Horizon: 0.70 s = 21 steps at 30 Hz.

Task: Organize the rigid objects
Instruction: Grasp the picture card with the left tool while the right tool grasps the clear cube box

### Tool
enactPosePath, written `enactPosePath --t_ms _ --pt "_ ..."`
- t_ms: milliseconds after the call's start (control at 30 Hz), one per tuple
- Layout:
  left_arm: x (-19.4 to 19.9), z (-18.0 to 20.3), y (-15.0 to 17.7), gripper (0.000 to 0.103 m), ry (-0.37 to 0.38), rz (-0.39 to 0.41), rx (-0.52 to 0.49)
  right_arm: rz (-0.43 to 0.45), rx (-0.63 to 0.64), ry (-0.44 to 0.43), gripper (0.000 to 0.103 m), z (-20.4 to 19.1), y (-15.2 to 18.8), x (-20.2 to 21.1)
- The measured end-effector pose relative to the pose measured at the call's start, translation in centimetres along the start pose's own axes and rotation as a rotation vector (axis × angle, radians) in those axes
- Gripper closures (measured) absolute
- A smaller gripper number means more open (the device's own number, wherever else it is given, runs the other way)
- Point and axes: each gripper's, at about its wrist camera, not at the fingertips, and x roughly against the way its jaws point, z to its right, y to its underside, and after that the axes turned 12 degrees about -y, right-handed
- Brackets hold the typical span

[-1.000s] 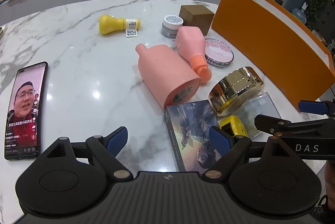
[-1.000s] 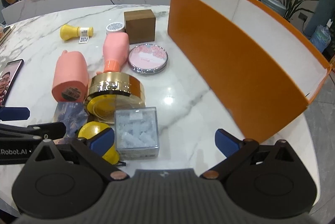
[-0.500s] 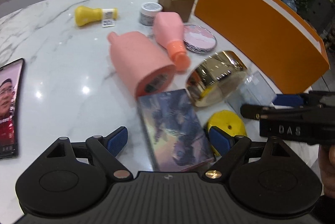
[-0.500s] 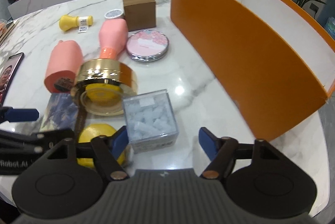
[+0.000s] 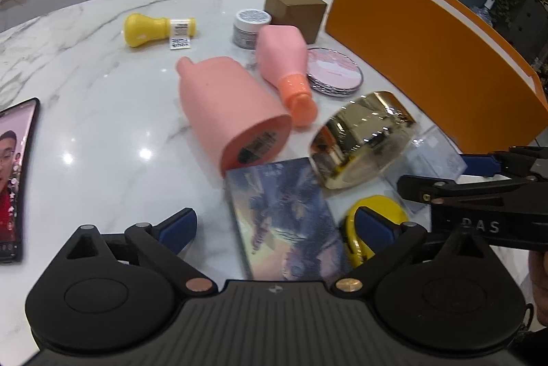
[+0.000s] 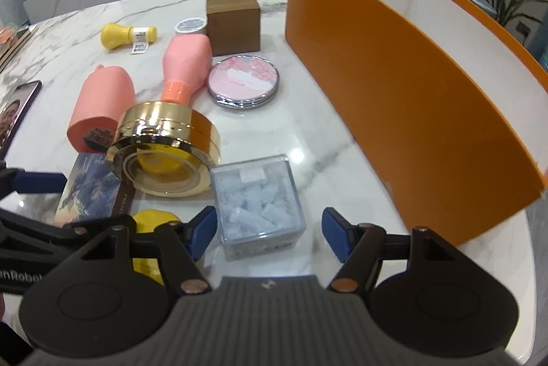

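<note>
White marble table (image 5: 85, 133) scattered with cosmetics beside an orange box (image 5: 428, 58). Left gripper (image 5: 274, 225) hangs open over a flat illustrated box (image 5: 284, 215). Right view: right gripper (image 6: 270, 229), jaws just narrowing, straddles a clear cube (image 6: 257, 194), pads apparently not yet pressing

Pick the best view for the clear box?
Right wrist: the clear box sits whole and centred, between the right gripper's jaws, its pale contents visible. Left wrist shows only a faint part of it, behind the gold jar and right gripper.
</note>
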Motion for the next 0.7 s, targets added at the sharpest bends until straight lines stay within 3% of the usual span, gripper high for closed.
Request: enactPosePath --t_ms 533,633,700 --pt "0.3 -0.6 1.4 0.002 -0.070 0.030 -0.148 -0.025 0.057 -0.005 0.042 -0.2 0.1 -0.7" --pt "0.5 -0.7 1.5 0.013 -0.072 0.051 -0.147 -0.022 0.090 0.001 0.046 -0.5 0.0 -0.9" --pt "0.8 -0.8 1.5 0.037 -0.070 0.072 -0.147 -0.025 0.096 -0.009 0.053 -0.6 -0.1 -1.0"
